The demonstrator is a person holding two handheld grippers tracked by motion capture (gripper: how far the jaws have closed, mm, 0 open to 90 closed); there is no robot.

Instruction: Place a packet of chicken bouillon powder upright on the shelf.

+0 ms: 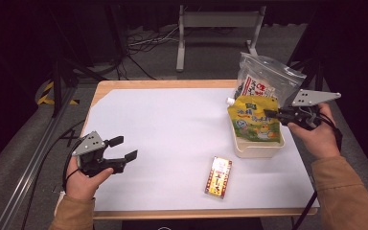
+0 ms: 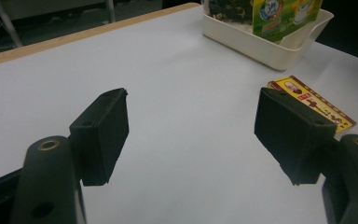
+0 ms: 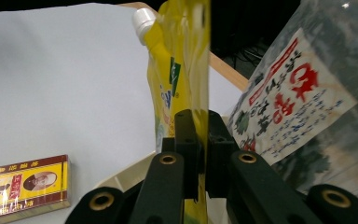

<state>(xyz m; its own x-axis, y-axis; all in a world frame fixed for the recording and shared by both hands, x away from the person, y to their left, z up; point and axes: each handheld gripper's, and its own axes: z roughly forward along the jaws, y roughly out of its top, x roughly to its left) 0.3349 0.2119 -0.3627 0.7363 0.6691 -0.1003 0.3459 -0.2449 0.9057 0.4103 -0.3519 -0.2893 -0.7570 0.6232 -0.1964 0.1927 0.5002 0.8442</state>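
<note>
black fingers of the left gripper (image 1: 124, 148) stand wide over the white surface (image 1: 172, 129), empty. at right, the right gripper (image 1: 270, 114) pinches the yellow spout pouch (image 1: 255, 122) by its flat edge above the cream tray (image 1: 254, 147); soft, floppy, slick film, so grip the stiff seam.

At right of the frame, the right tongs (image 1: 270, 114) pinch the yellow pouch (image 1: 255, 120) over the cream tray (image 1: 256, 147); left tongs (image 1: 124, 148) gape at lower left.
</note>
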